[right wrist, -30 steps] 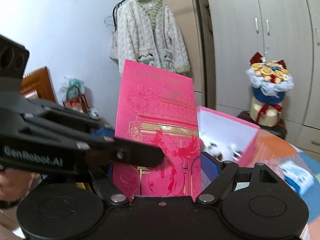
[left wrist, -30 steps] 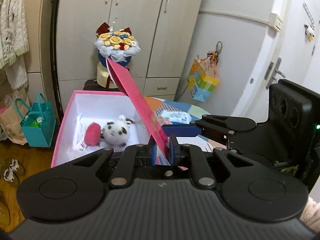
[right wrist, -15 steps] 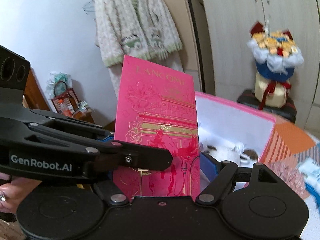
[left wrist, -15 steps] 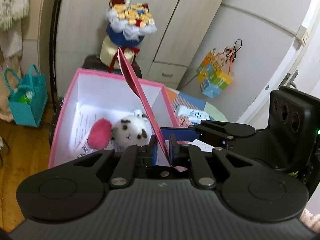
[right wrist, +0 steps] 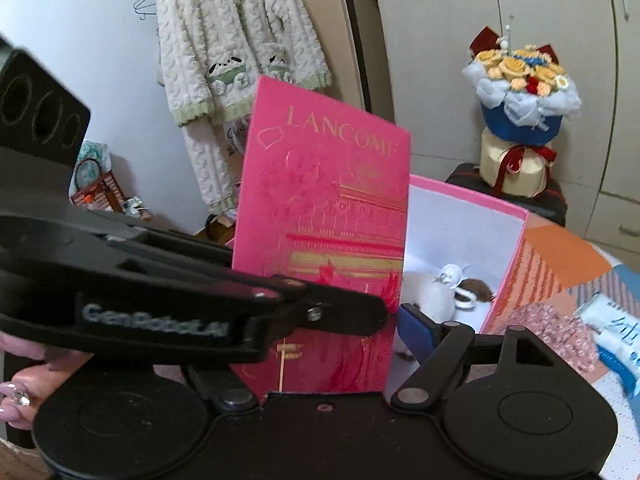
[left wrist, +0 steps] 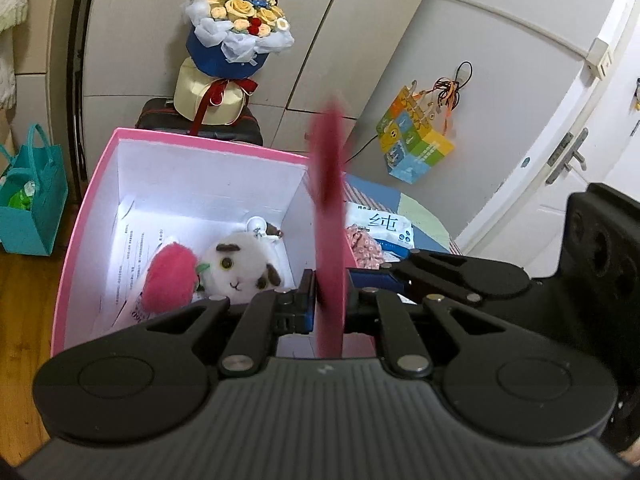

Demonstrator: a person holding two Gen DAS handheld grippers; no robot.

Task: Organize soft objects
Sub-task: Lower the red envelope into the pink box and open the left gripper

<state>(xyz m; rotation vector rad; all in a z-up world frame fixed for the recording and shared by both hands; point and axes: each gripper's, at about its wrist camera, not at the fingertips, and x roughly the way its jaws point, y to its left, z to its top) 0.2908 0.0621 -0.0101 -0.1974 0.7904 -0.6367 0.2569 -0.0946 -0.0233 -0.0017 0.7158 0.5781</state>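
Note:
My left gripper is shut on the lower edge of a pink lid, which stands upright and shows edge-on and blurred. The lid's gold-printed face fills the middle of the right wrist view, with the left gripper crossing in front of it. My right gripper stands open facing that face; its blue right pad is by the lid's edge and its left finger is hidden. Below sits an open pink box holding a white plush, a pink plush and a printed sheet.
A flower bouquet stands on a dark case behind the box. A tissue pack and floral cloth lie to the right of the box. A teal bag stands on the floor at left. A cardigan hangs by the wall.
Both grippers sank and came closer to the open box. The lid swung from leaning left to standing upright in the left wrist view. The left jaws stayed shut on it.

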